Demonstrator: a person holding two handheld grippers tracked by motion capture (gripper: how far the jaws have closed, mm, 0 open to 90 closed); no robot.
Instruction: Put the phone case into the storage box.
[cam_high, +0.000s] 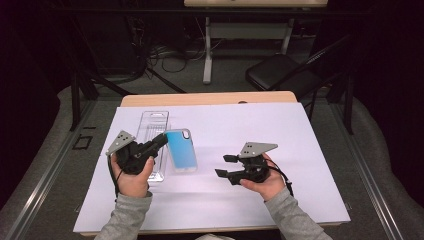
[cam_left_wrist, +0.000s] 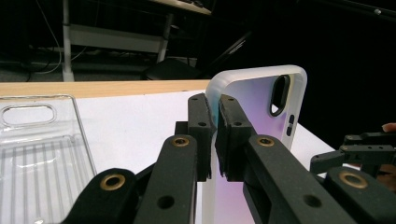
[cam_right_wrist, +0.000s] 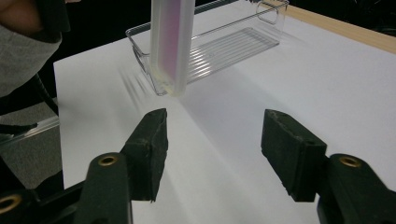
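A translucent phone case with a blue-to-purple back and a camera cutout is clamped by one long edge in my left gripper. In the left gripper view the shut jaws pinch the case's rim, gripper. From the right gripper view the case appears edge-on, held up with its lower end just above the white sheet. My right gripper rests to the right, pointing left toward the case, its jaws open with nothing between them. It also appears far right in the left gripper view.
A clear plastic packaging tray lies on the white sheet just left of the case, also seen as a ribbed shell. A folding chair and a desk frame stand beyond the table's far wooden edge.
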